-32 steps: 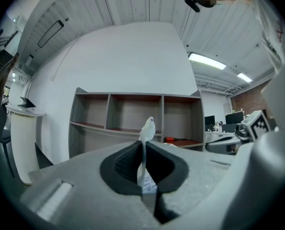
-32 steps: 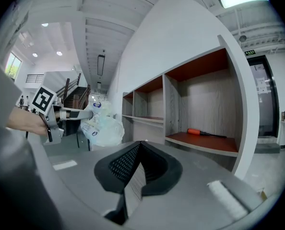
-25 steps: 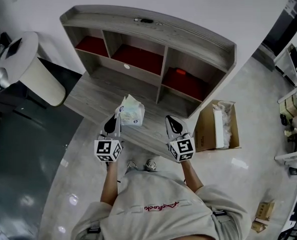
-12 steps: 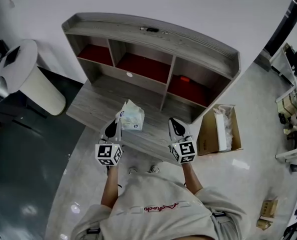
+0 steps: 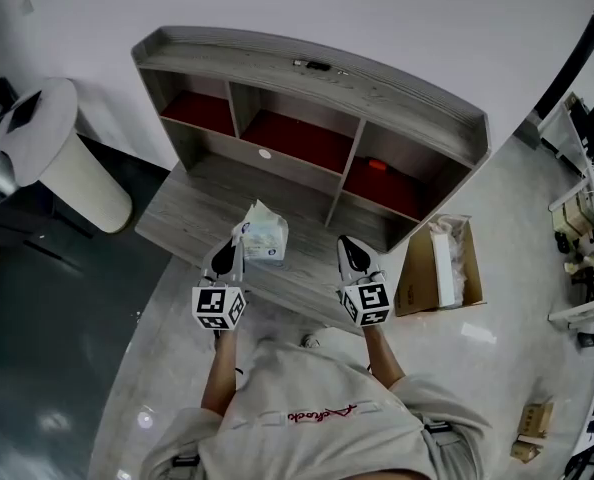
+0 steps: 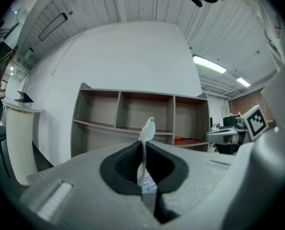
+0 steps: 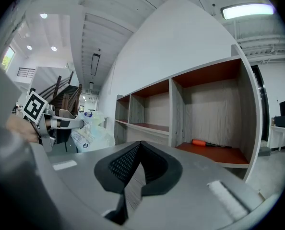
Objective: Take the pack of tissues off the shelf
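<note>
The pack of tissues (image 5: 263, 234), pale green and white plastic, hangs in the air over the grey desk top (image 5: 192, 200), in front of the shelf unit (image 5: 307, 68). My left gripper (image 5: 234, 239) is shut on the pack's sealed edge. In the left gripper view a thin flap of the pack (image 6: 147, 127) stands pinched between the black pads (image 6: 128, 159). My right gripper (image 5: 345, 245) is level beside it, shut and empty. From the right gripper (image 7: 138, 151) view, the pack (image 7: 92, 131) hangs at the left, with the left gripper (image 7: 68, 123) beside it.
The shelf has three red-floored compartments; an orange-handled screwdriver (image 5: 377, 165) lies in the right one and also shows in the right gripper view (image 7: 207, 143). An open cardboard box (image 5: 437, 268) stands on the floor at the right. A white round stand (image 5: 62, 143) is at the left.
Both grippers have drawn back a little from the shelf toward the person. The pack stays in the left gripper.
</note>
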Action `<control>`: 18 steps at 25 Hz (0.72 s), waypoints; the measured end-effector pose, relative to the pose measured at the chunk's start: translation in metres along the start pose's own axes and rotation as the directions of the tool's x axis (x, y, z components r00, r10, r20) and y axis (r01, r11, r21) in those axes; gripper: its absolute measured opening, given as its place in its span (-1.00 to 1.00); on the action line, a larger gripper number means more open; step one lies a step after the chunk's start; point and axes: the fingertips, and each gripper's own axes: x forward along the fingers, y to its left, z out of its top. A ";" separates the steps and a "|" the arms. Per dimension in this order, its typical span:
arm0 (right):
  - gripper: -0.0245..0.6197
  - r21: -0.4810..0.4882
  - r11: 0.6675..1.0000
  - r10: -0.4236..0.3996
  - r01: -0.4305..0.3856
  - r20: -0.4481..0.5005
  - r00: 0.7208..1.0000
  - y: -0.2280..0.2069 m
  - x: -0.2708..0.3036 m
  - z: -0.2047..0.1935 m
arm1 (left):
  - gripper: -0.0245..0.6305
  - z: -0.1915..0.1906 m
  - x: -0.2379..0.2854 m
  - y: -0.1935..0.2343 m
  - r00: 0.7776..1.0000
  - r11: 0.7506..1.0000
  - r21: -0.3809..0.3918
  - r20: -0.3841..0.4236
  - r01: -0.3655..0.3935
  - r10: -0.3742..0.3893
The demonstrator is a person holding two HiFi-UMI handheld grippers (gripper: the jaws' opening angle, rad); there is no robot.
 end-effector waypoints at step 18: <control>-0.90 -0.008 1.000 0.000 0.000 -0.007 1.000 -0.004 0.011 0.000 | -0.93 0.005 0.018 0.001 1.000 1.000 0.004 0.009 0.025 -0.025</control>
